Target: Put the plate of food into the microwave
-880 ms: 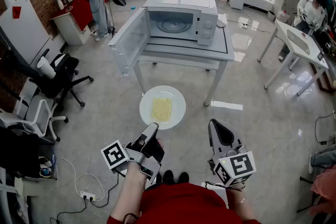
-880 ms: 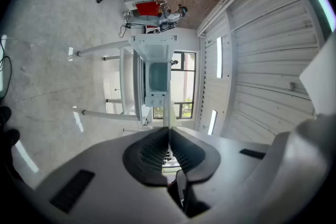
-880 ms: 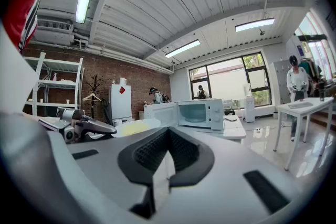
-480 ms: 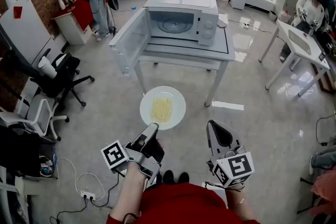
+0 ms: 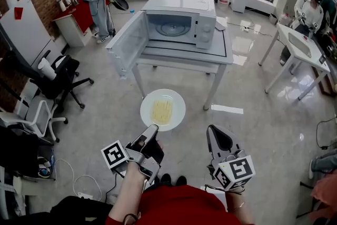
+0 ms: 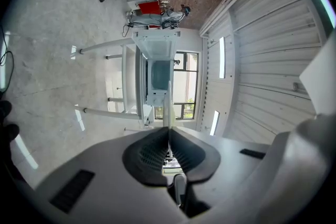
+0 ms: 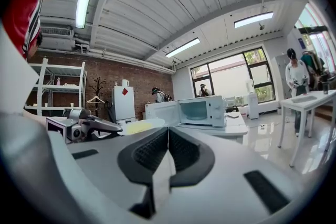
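1 white plate (image 5: 177,101) carrying 1 heap of yellow food strands (image 5: 162,111) hangs above the floor, before 1 open-doored microwave (image 5: 205,23). Of 2 grippers, the left gripper (image 5: 152,128) pinches the plate's rim; the right gripper (image 5: 215,131) is closed on nothing.

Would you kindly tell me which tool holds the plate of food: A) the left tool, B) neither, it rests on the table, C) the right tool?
A: the left tool is clamped on the rim of the plate, while the right tool is shut on nothing.
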A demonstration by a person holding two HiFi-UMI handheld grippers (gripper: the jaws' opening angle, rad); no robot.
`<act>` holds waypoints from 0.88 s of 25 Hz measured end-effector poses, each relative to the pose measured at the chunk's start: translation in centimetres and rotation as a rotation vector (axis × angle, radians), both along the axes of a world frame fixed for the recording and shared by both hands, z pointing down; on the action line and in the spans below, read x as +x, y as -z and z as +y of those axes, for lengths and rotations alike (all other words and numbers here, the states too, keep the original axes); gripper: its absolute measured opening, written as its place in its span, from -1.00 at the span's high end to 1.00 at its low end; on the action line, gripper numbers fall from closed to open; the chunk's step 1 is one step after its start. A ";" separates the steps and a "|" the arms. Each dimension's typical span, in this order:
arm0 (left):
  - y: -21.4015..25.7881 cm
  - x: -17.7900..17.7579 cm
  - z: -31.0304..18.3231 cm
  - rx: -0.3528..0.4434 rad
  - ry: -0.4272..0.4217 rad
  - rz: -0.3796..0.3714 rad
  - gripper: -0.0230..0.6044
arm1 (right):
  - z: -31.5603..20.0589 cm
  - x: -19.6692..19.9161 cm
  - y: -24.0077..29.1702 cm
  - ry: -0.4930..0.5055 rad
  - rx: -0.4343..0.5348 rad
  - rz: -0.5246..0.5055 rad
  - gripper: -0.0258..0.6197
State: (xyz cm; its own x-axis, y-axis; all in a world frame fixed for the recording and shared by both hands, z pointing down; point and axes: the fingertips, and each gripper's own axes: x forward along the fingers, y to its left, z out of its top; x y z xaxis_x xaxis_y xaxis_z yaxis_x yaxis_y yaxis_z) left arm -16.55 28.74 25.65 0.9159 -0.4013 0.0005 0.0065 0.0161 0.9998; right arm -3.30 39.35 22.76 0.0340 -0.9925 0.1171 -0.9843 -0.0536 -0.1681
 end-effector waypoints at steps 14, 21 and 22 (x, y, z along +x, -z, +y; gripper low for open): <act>-1.1 5.0 -7.9 0.030 0.032 -0.037 0.86 | -6.1 5.7 -1.4 0.011 -0.012 0.048 0.87; -2.0 10.2 -16.7 0.051 0.004 -0.020 0.86 | -16.1 9.6 -1.2 0.026 0.006 0.088 0.87; -1.8 10.9 -18.2 0.050 0.000 -0.017 0.86 | -17.8 10.2 -0.9 0.025 0.005 0.086 0.87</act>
